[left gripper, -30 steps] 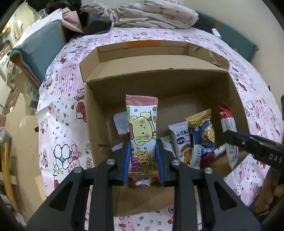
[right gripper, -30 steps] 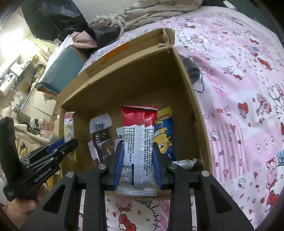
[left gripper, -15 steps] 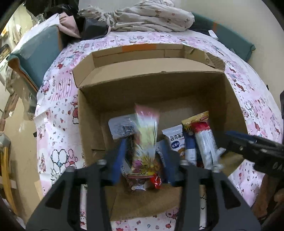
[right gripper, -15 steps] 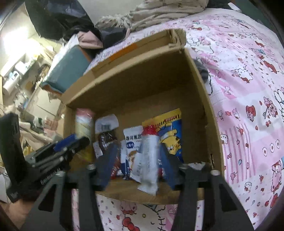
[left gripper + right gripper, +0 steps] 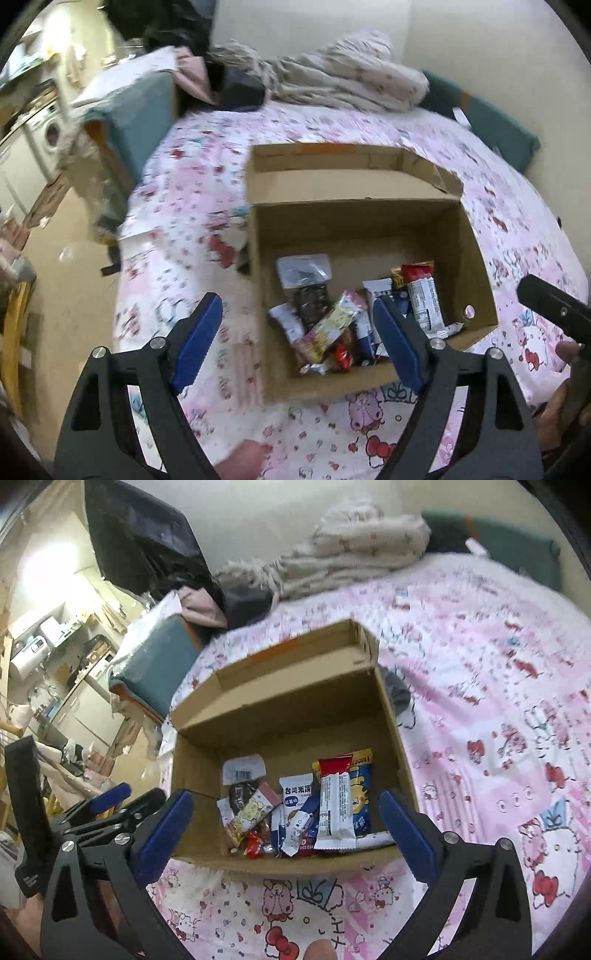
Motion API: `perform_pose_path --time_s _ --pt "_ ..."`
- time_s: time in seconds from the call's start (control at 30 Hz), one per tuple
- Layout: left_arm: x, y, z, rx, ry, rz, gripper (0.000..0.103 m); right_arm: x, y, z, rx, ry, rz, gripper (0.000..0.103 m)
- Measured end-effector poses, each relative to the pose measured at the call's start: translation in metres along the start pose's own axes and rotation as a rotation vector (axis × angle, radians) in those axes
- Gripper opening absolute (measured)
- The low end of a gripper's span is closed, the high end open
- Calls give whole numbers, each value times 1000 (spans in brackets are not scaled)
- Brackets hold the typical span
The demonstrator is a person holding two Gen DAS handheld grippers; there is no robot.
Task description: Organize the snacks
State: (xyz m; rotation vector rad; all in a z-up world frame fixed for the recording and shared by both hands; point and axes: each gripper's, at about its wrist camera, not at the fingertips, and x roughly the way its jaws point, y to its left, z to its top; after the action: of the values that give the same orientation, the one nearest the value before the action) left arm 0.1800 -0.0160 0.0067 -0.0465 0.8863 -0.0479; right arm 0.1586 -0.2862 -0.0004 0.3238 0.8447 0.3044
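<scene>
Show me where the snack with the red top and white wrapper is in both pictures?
Left wrist view: the red-topped white snack lies at the right of the pile in the cardboard box.
Right wrist view: it lies right of centre, on the blue and yellow packet.
Shared landmark: the cardboard box.

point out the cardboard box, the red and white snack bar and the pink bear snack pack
cardboard box [image 5: 295, 716], right wrist view, on the inside of its far wall
red and white snack bar [image 5: 334, 805], right wrist view, on the white middle of the wrapper
pink bear snack pack [image 5: 330, 325], left wrist view, on the yellow middle of the pack
</scene>
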Motion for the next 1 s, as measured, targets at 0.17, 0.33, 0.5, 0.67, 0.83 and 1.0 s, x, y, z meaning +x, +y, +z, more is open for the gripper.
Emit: perform_pose_path --time_s 0.17,0.33,0.5,0.67,0.83,1.0 --pt "-30 15 -20 -26 -30 -6 81 -20 15 -18 -57 -23 -26 103" --pt "-47 22 -43 -25 -35 13 102 -25 17 -40 -36 -27 27 103" --pt "-56 23 -56 -55 -27 -38 102 -19 25 -58 -91 -19 -43 103" --pt "-65 22 -62 -36 -70 -37 102 -24 31 -65 -130 -57 -98 103" --pt "-59 23 -65 -53 -64 -21 102 -31 35 -66 -165 -110 -147 103" --pt "-54 22 -66 -67 -49 -23 102 -28 42 -69 -211 -119 -208 103"
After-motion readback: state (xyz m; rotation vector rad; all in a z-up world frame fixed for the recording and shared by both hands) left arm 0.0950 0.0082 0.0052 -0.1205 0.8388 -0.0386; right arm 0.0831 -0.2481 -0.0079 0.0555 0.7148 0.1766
